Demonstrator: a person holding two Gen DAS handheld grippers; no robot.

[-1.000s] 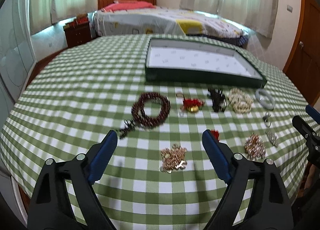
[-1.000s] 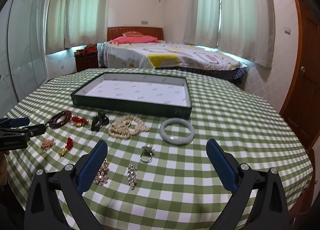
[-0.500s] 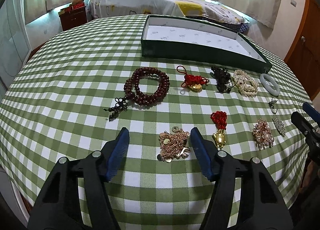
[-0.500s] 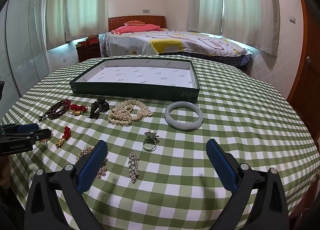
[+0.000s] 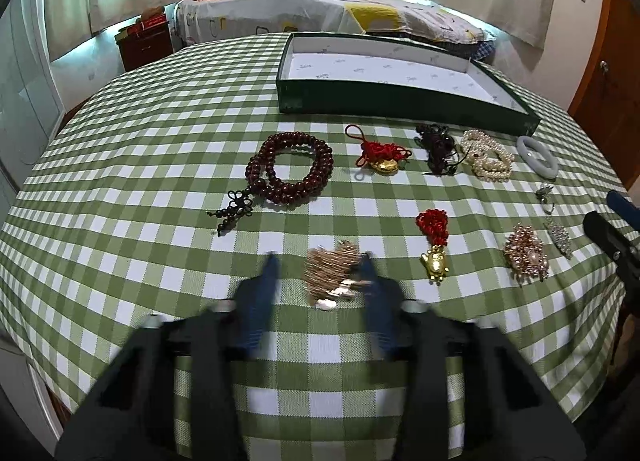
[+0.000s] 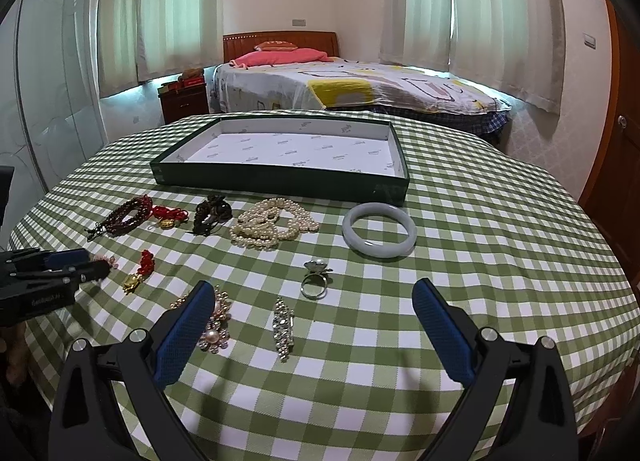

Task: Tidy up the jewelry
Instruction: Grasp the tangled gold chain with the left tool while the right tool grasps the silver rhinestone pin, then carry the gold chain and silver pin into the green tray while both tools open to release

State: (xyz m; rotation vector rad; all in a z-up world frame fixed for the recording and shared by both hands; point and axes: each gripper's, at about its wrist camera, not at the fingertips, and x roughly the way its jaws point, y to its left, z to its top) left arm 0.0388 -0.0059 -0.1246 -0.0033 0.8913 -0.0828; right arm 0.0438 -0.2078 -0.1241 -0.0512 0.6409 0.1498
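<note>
A heap of gold chain (image 5: 332, 277) lies on the checked cloth between the fingers of my left gripper (image 5: 319, 261). Its jaws are closing around the heap; the right finger is at its edge and the left one still stands clear. Seen from the right wrist, the left gripper (image 6: 92, 267) sits low at the far left. My right gripper (image 6: 315, 287) hangs open over a silver ring (image 6: 316, 281), a rhinestone clip (image 6: 284, 327) and a pearl brooch (image 6: 216, 325), holding nothing. The green tray (image 5: 400, 101) with a white floor stands behind the jewelry.
In a row before the tray lie a dark red bead bracelet (image 5: 292, 169), a red knot with a gold charm (image 5: 384, 157), a dark clip (image 5: 438, 149), pearls (image 5: 488, 157) and a jade bangle (image 5: 538, 155). A red tassel charm (image 5: 434, 245) lies right of the chain. A bed stands behind.
My left gripper has tipped down to the gold chain and its jaws have narrowed from wide to close around it. The right gripper's view has barely shifted.
</note>
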